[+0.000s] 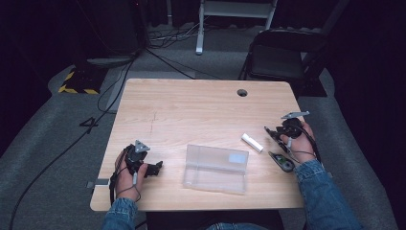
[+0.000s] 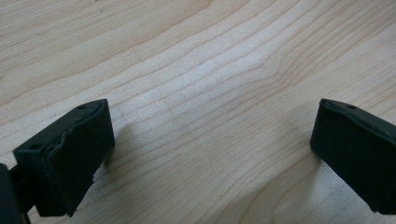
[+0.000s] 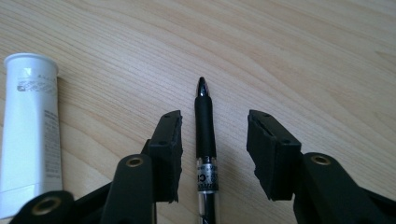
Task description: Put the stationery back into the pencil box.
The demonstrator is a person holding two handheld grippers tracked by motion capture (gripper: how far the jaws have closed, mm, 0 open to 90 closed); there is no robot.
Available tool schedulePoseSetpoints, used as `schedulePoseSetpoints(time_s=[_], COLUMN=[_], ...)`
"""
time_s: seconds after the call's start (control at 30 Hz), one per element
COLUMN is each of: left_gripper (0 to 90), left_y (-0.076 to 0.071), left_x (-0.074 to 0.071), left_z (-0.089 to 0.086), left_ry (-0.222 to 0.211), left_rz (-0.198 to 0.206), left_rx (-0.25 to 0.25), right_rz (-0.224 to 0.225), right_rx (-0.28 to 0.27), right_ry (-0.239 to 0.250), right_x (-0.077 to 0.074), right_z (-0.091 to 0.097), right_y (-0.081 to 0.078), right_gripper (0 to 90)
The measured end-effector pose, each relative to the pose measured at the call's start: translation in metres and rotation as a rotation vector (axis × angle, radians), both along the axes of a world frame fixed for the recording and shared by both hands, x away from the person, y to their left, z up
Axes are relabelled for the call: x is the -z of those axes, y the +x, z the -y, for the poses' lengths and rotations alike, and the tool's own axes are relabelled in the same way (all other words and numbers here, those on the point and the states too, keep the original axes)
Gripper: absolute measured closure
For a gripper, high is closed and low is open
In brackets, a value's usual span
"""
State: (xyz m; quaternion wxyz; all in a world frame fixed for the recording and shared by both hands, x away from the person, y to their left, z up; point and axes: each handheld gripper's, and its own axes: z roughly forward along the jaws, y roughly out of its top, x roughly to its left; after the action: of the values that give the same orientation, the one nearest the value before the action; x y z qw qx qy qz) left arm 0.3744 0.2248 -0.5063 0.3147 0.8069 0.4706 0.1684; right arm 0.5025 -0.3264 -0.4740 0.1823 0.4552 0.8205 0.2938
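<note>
A black pen with a clear barrel lies on the wooden table, its tip pointing away from me. My right gripper stands low over the table with one jaw on each side of the pen; gaps show on both sides, so the pads do not press it. In the high view the right gripper is at the table's right edge. My left gripper rests near the front left. Its jaws stand wide apart over bare wood, so the left gripper is open and holds nothing.
A white tube lies just left of the right gripper; it is the white tube in the high view. A clear plastic box sits at front centre. A dark oblong object lies by the right wrist. A cable hole is at the back.
</note>
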Motion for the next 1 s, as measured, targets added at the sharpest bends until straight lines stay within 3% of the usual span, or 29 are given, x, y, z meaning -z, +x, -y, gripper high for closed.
schedulePoseSetpoints(time_s=[0.3,0.57,1.0], left_gripper=[0.1,0.1,0.1], left_y=[0.0,0.0,0.0], left_x=[0.0,0.0,0.0], left_z=[0.0001,0.0001,0.0001], left_ry=[-0.002,-0.002,-0.002], left_rz=[0.0,0.0,0.0], left_rx=[-0.001,-0.001,-0.001], right_rz=[-0.033,-0.054,-0.057], right_rx=[-0.002,-0.014,0.007], right_ry=[-0.013,-0.006,0.025], right_x=[0.0074,0.0083,0.0038], right_z=[-0.0028,-0.0029,-0.0005], right_y=[0.0044,0.0048,0.0037], right_gripper=[62.0,79.4,80.8])
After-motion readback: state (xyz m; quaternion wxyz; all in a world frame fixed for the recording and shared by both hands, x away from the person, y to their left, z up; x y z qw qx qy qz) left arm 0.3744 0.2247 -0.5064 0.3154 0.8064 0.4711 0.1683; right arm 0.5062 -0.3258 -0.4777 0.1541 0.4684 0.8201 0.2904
